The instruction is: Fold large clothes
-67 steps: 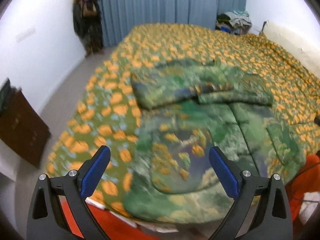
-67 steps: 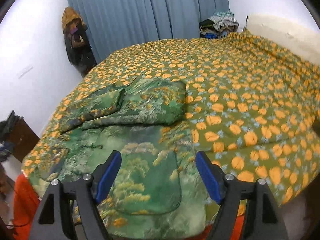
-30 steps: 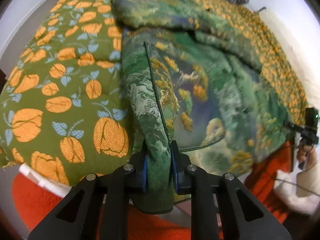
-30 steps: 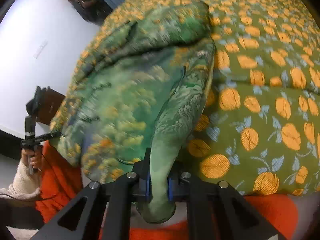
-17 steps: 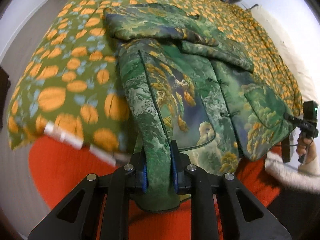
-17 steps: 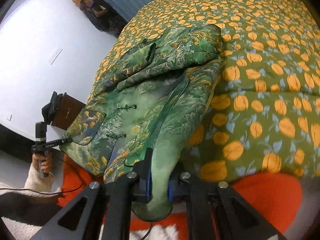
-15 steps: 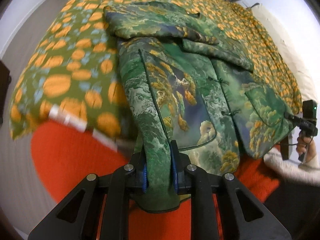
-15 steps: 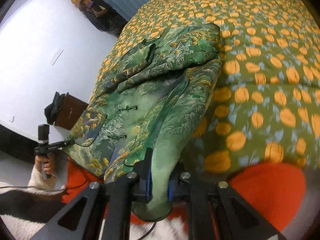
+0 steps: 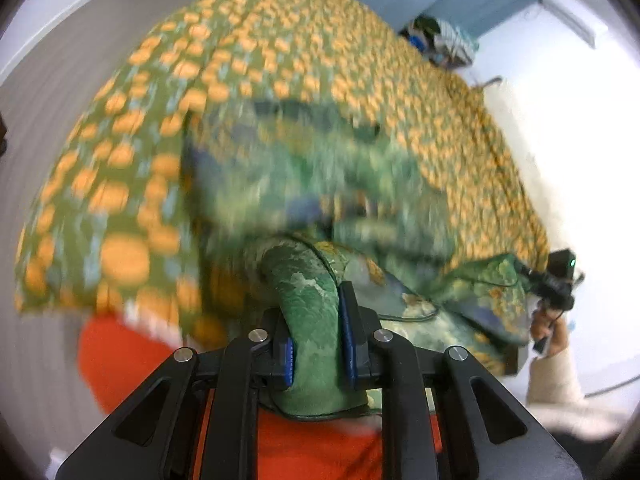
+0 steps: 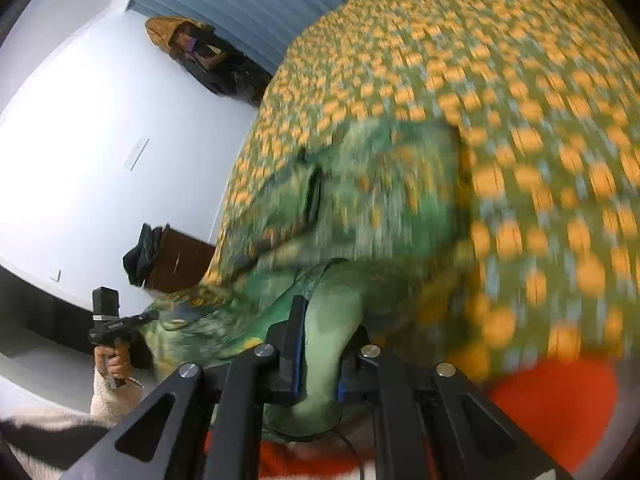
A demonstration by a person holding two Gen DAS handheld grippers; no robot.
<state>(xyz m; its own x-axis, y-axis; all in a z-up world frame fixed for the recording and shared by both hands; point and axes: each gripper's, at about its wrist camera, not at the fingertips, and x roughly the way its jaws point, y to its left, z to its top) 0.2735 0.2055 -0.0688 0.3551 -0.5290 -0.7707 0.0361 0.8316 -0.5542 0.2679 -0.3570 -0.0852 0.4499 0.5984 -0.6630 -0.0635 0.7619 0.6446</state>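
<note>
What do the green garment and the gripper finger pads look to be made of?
The green jacket looks like woven brocade with a slight sheen: the landscape pattern seems woven in, and it bunches thickly where the left gripper clamps it. The pads look like matte blue rubber or plastic; which, the pictures cannot settle.

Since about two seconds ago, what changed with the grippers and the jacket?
Both were open above the flat green jacket. Now the left gripper and right gripper are each shut on a hem corner, lifting it up and toward the collar. The folded sleeves and orange-print bedspread stayed put.
</note>
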